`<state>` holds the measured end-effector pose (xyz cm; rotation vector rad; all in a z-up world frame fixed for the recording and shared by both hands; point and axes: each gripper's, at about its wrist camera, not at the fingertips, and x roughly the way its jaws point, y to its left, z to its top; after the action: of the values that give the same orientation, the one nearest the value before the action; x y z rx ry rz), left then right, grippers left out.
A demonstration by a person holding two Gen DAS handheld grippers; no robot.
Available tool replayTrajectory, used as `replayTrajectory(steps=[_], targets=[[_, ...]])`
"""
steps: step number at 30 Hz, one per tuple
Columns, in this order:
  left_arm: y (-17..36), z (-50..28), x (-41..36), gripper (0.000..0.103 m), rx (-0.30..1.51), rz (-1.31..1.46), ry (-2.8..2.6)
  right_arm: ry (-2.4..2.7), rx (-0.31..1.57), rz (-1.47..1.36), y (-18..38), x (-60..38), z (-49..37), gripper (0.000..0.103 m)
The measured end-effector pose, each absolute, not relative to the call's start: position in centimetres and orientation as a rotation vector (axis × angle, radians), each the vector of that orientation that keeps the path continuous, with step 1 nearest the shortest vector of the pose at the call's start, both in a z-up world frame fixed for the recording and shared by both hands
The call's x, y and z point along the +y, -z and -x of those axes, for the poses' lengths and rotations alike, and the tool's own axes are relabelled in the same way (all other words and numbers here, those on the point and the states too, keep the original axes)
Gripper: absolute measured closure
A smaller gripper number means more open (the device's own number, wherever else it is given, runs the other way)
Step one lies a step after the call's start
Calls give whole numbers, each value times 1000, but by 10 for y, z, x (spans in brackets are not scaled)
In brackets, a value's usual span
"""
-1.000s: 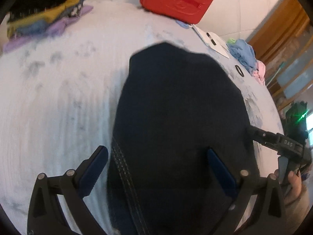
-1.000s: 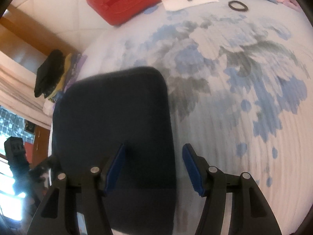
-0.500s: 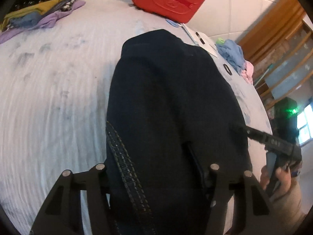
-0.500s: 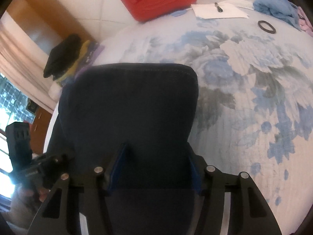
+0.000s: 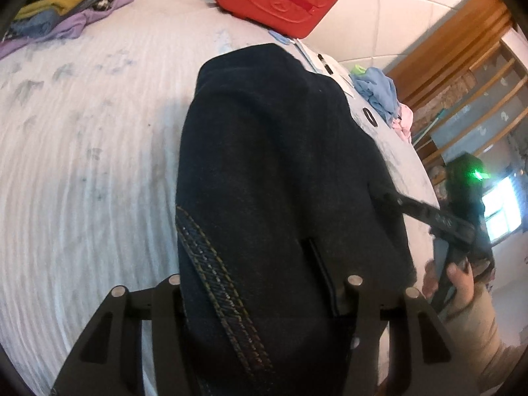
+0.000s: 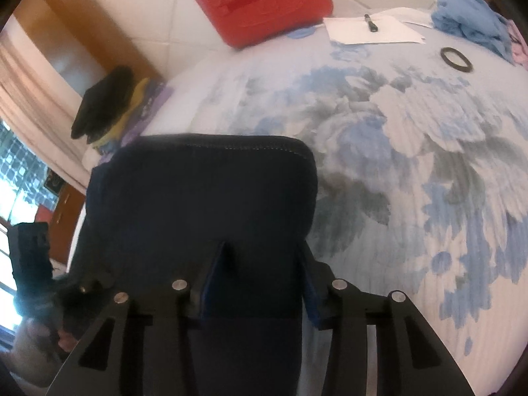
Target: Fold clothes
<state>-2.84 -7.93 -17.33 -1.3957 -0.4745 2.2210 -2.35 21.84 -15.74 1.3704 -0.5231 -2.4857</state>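
The dark navy denim garment [image 5: 274, 171] is lying folded on the floral bedspread [image 6: 429, 171], and its near end is rising into both grippers. In the left wrist view a stitched seam [image 5: 217, 280] with tan thread is running diagonally along the near-left side of the garment, and the cloth is showing a matte, dense weave. In the right wrist view the far edge of the garment is forming a straight, rounded fold with a faint stitch line along it. The left gripper [image 5: 260, 283] is clamping the near end of the garment, with its jaws pressing in on the cloth from both sides. The right gripper [image 6: 260, 270] is likewise gripping the garment, with its blue pads [image 6: 211, 283] sinking into the fabric. In the left wrist view the right gripper is appearing at the garment's right edge, and a hand [image 5: 458, 280] is holding it. Bare bedspread is lying to the left of the garment and to its right. At the far edge of the bed a red case [image 5: 277, 0] is resting against the tiled wall, a stack of folded clothes [image 5: 62, 10] is sitting at the far left, and a sheet of paper [image 6: 373, 31] with a pen [image 6: 370, 23], a black ring [image 6: 456, 59] and a blue cloth heap [image 6: 468, 23] are lying at the far right, all well apart from the garment.
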Motion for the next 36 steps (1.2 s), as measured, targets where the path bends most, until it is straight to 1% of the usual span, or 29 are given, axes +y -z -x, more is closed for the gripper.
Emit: replayTrajectory(steps=[3, 5, 7, 9, 12, 13, 14, 15, 16, 17, 19, 20, 21, 22, 23, 25, 29, 31, 34, 36], targets=[[172, 29, -76, 51, -448, 1395, -2226, 2476, -482, -1373, 153, 209, 14, 65], [172, 29, -72, 51, -436, 1375, -2243, 2451, -486, -1412, 161, 209, 15, 65], [171, 29, -70, 51, -433, 1375, -2250, 2392, -611, -1396, 165, 222, 24, 65], [171, 26, -70, 52, -438, 1374, -2268, 2348, -680, -1410, 168, 230, 28, 67], [160, 13, -65, 66, -397, 1341, -2322, 2451, -527, -1450, 157, 212, 25, 71], [156, 7, -67, 68, -388, 1326, -2332, 2504, -457, -1456, 151, 203, 23, 74], [157, 4, -64, 68, -361, 1311, -2340, 2554, -386, -1457, 145, 194, 20, 79], [159, 4, -62, 67, -358, 1306, -2340, 2596, -321, -1432, 139, 188, 15, 81], [164, 7, -65, 67, -395, 1306, -2325, 2610, -289, -1418, 136, 186, 10, 84], [171, 12, -72, 66, -481, 1303, -2280, 2585, -306, -1430, 140, 186, 11, 88], [180, 16, -80, 65, -589, 1281, -2236, 2547, -351, -1446, 152, 191, 15, 88], [178, 14, -77, 65, -560, 1275, -2257, 2544, -378, -1432, 153, 194, 17, 88], [175, 12, -74, 67, -527, 1270, -2279, 2552, -366, -1435, 151, 192, 16, 88], [173, 10, -73, 72, -516, 1271, -2290, 2563, -346, -1438, 149, 190, 16, 88], [167, 8, -72, 74, -521, 1266, -2301, 2585, -284, -1432, 145, 184, 15, 89], [150, 1, -71, 78, -516, 1216, -2338, 2630, -163, -1383, 130, 170, 10, 90], [98, -15, -64, 80, -401, 1052, -2414, 2655, -130, -1231, 82, 161, -1, 91], [76, -18, -66, 80, -379, 1002, -2442, 2657, -70, -1168, 59, 152, -2, 91], [50, -15, -74, 80, -380, 961, -2503, 2661, -38, -1044, 21, 145, 2, 91], [42, -15, -88, 80, -442, 969, -2523, 2646, -72, -998, 3, 148, 7, 91]])
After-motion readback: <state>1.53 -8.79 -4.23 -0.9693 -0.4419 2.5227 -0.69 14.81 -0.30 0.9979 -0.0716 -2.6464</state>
